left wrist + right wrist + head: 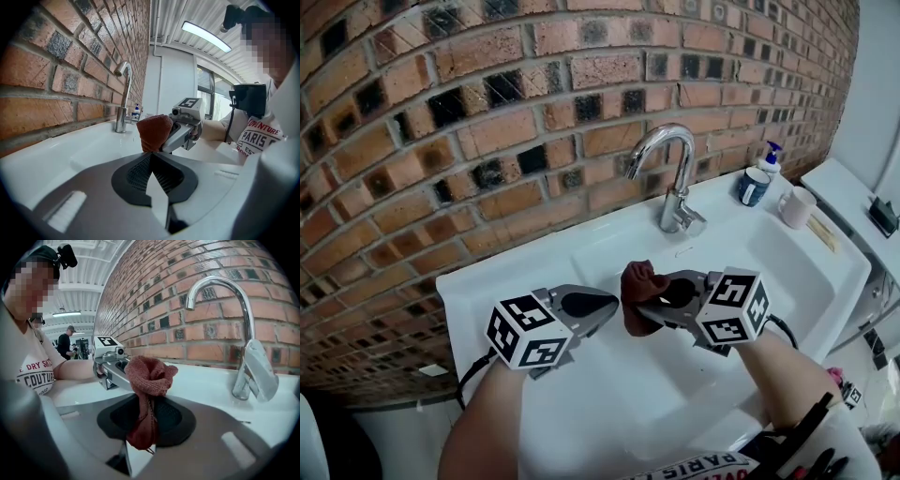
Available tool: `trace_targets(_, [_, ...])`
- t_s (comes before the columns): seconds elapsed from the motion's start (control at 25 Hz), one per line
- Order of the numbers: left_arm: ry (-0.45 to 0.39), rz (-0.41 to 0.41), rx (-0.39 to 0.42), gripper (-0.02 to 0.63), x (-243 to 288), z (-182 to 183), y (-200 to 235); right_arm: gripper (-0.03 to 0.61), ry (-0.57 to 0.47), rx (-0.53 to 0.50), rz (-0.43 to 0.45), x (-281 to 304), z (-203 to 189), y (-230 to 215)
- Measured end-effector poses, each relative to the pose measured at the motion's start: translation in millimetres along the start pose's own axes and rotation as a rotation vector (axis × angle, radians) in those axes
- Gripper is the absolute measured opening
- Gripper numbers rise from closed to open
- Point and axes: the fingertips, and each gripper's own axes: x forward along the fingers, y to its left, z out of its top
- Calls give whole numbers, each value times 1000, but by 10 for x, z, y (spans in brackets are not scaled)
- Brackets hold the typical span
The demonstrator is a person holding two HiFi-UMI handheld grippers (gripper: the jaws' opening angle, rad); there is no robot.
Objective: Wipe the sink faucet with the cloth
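A chrome gooseneck faucet stands at the back of the white sink, against the brick wall. My right gripper is shut on a bunched reddish-brown cloth, held over the basin in front of the faucet. In the right gripper view the cloth hangs down between the jaws, with the faucet ahead to the right. My left gripper is shut and holds nothing; its tip is right beside the cloth. In the left gripper view the faucet stands further back on the left.
A blue cup, a soap pump bottle and a white mug stand on the sink's back right rim. The brick wall rises directly behind the faucet. A white fixture stands to the right of the sink.
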Motion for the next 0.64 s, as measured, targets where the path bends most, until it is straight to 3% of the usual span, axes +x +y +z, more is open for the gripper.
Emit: trace_targets(0.64, [-1, 4, -1, 5, -5, -4, 18, 89, 6, -9, 13, 28, -12, 2])
